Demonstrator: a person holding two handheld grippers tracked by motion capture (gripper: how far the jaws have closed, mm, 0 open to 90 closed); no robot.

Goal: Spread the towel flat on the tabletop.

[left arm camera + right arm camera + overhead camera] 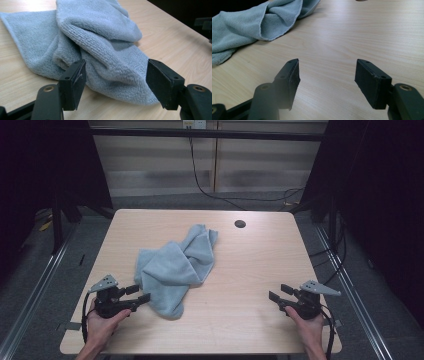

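While both forearms are cut off at the bottom edge, the left gripper [138, 294] holds its jaws apart just beside the crumpled blue towel [176, 268]; the right gripper [280, 295], jaws apart, sits well apart from it. Farther back, a round hole [240, 224] marks the table [250, 265].

Crumpled light-blue towel [175, 267] mid-table

Towel [100, 50] cut off at top edge in left gripper view; its folds hide the worktop [250, 270] beneath. Forearms cropped below.
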